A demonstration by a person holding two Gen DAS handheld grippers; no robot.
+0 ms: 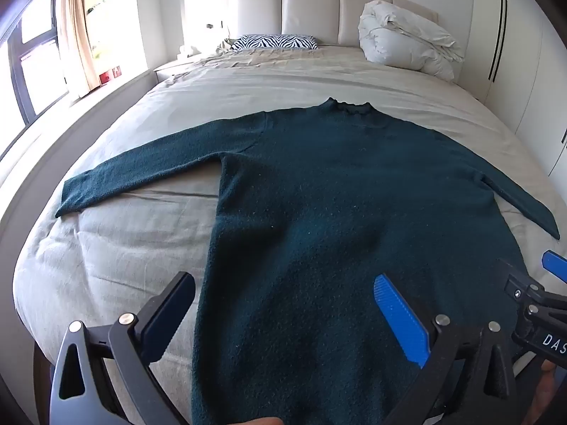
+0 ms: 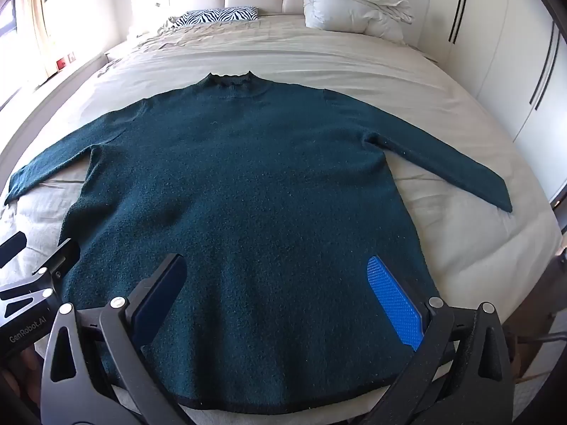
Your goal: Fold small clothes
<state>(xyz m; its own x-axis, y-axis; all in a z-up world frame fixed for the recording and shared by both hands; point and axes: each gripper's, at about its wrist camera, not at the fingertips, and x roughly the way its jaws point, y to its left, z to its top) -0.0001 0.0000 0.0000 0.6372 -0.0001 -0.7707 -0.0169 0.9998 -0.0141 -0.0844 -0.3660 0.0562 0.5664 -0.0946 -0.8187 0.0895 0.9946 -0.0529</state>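
Observation:
A dark teal knitted sweater [image 1: 319,194] lies flat on the beige bed [image 1: 141,233], collar toward the headboard and both sleeves spread out sideways. My left gripper [image 1: 283,283] hovers open over the sweater's lower left part, with one finger over the sheet beside its edge. Over the lower middle of the same sweater [image 2: 248,177], just above the black hem, my right gripper [image 2: 278,262] is also wide open. Nothing is pinched in either one. Each gripper shows at the other view's edge: the right gripper [image 1: 531,272] and the left gripper [image 2: 39,248].
A folded white duvet [image 1: 407,42] and a zebra-patterned pillow [image 1: 276,42] lie at the padded headboard [image 1: 308,7]. A window with curtains [image 1: 39,56] and a sill run along the left. White wardrobe doors [image 1: 514,53] stand on the right.

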